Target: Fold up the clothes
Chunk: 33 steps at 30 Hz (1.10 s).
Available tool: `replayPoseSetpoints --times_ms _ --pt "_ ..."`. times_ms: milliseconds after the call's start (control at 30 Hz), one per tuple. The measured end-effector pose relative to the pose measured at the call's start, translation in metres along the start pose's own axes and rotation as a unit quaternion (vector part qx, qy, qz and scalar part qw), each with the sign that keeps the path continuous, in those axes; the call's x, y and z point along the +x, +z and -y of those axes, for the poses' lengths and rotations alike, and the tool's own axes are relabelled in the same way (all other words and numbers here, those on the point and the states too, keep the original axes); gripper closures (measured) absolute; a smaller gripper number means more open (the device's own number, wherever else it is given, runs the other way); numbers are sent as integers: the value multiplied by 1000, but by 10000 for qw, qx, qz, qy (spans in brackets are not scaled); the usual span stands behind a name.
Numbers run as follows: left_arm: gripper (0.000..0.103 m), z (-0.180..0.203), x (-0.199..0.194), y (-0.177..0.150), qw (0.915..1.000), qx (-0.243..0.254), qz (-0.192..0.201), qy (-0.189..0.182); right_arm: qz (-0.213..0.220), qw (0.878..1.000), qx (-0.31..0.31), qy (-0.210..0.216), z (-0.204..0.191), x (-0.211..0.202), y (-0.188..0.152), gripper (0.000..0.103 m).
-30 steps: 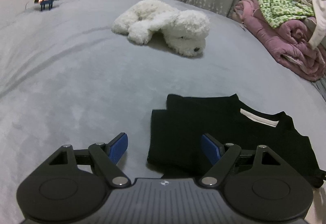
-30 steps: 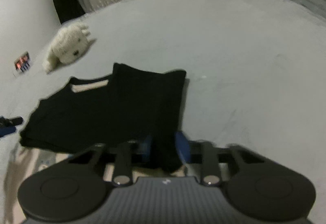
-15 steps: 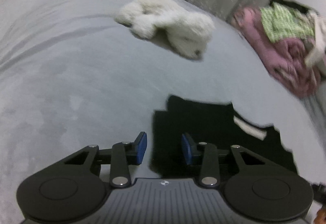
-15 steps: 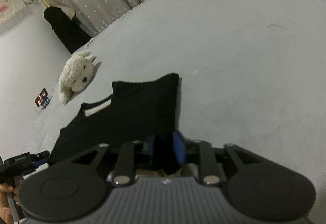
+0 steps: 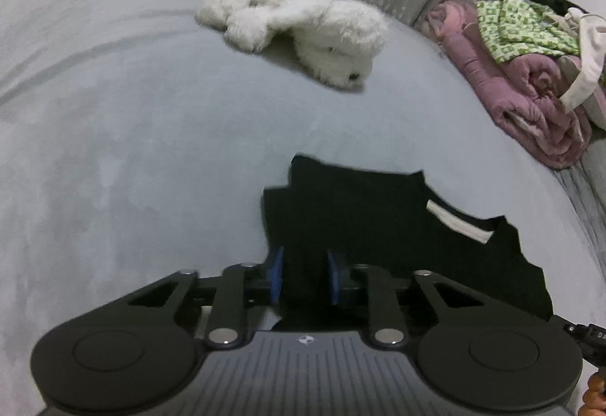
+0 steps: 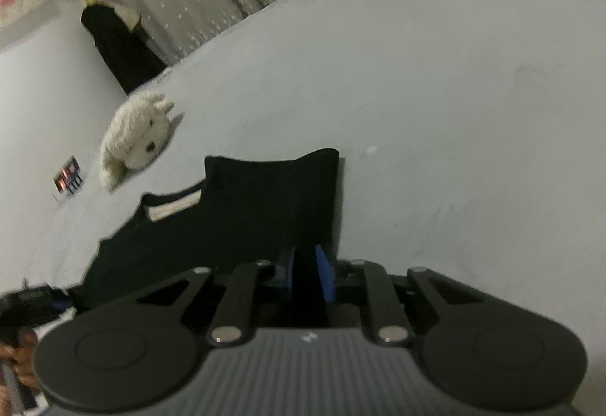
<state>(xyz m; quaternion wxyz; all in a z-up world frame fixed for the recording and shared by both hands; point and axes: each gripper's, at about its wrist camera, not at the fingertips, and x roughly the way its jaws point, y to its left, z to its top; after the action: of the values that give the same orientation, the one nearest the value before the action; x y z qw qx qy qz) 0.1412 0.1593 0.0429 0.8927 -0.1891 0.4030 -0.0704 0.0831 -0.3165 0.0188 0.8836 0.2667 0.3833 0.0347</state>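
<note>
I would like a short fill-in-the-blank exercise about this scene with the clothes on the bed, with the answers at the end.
1. Both tools grip a shirt whose colour is ____.
2. The stuffed toy dog on the bed is ____ in colour.
3. The green patterned cloth lies on top of a ____ blanket.
4. The left tool is ____ on the shirt.

Answers: black; white; pink; shut

black garment's (image 5: pixel 378 226) near hem hidden behind left tool (image 5: pixel 302 277)

Two low, close wrist views across the bed (image 5: pixel 151 113), from opposite sides of one black shirt (image 5: pixel 378 226)
</note>
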Motion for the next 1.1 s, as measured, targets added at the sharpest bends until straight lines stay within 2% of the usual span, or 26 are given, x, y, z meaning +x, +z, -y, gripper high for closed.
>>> replayPoseSetpoints --times_ms 33,100,300,333,367,400,433,467,567,633,667,733,833,1100 --pt "91 0 -3 1 10000 27 90 -19 15 9999 116 86 5 -2 1 91" --pt "91 -2 -4 2 9999 45 133 -31 31 9992 301 248 15 -4 2 91" --pt "90 -5 8 -3 9999 46 -111 121 -9 9994 318 155 11 10 18 90" --pt "89 -6 8 -2 9999 -15 -120 81 -16 9994 321 139 11 13 20 87" --pt "88 -10 7 0 9998 -129 -115 29 -22 9994 324 124 10 15 23 78" --pt "87 -13 6 2 9996 -260 -102 -19 -29 9994 326 108 9 17 26 75" --pt "86 -17 4 4 9992 -392 -88 -66 -36 9994 329 93 9 20 28 62" --pt "85 -20 4 5 9987 -502 -75 -85 -42 9994 332 77 8 22 31 54" --pt "81 -22 9 4 9981 -595 -136 -78 -62 9994 340 31 6 29 39 54" --pt "81 -18 12 2 9985 -529 -134 -64 -69 9994 351 7 5 34 44 58" --pt "81 -15 13 1 9989 -445 -114 -43 -42 9993 383 35 7 35 45 75" --pt "82 -10 13 1 9996 -250 -92 0 14 9990 446 92 11 38 47 93" --pt "87 -13 9 4 9996 -265 -32 -44 97 9983 541 176 17 42 50 95" --pt "88 -21 6 8 9991 -408 40 -49 132 9974 648 272 34 57 43 95"
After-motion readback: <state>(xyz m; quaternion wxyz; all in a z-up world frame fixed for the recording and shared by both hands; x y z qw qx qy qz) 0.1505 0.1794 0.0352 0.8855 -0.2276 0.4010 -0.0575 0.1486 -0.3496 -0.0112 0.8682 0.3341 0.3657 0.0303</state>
